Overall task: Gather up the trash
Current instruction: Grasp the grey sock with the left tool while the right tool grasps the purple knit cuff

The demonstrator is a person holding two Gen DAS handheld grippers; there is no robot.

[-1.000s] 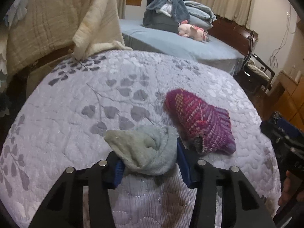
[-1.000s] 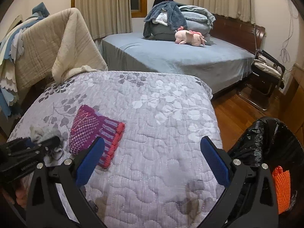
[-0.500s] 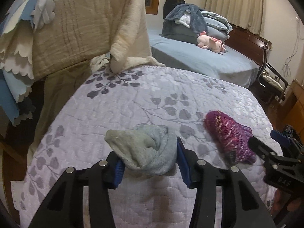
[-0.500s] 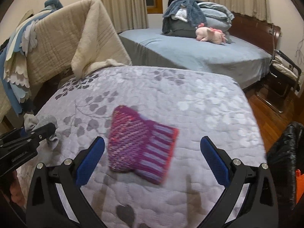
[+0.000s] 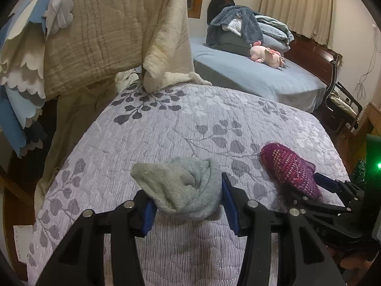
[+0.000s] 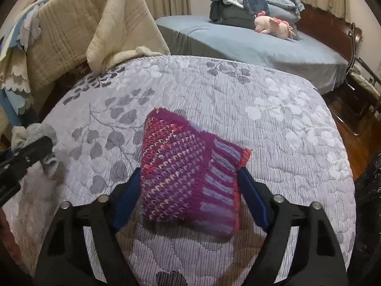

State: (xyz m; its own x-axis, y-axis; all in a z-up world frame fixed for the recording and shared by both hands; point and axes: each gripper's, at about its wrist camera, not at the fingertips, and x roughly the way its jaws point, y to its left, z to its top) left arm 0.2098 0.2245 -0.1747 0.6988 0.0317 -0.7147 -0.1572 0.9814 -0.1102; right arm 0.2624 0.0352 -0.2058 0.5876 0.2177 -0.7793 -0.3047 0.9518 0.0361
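My left gripper (image 5: 188,202) is shut on a crumpled grey sock (image 5: 183,188) and holds it just above the lilac quilt (image 5: 190,124). The sock also shows at the left edge of the right wrist view (image 6: 35,133). A magenta knitted sock (image 6: 188,174) lies on the quilt between the blue pads of my right gripper (image 6: 188,197). The jaws have closed in around it and sit at its sides. In the left wrist view the knitted sock (image 5: 288,169) lies to the right, with the right gripper's fingertip (image 5: 326,183) at its near end.
A black trash bag (image 6: 369,190) stands at the right past the quilt's edge. Beige and blue blankets (image 5: 95,35) hang over a rack at the back left. A second bed (image 5: 250,71) with pillows and a pink plush toy (image 6: 273,23) is behind.
The right gripper moved left and forward onto the knitted sock and its jaws closed in around it. The left gripper lifted and drew back with the grey sock.
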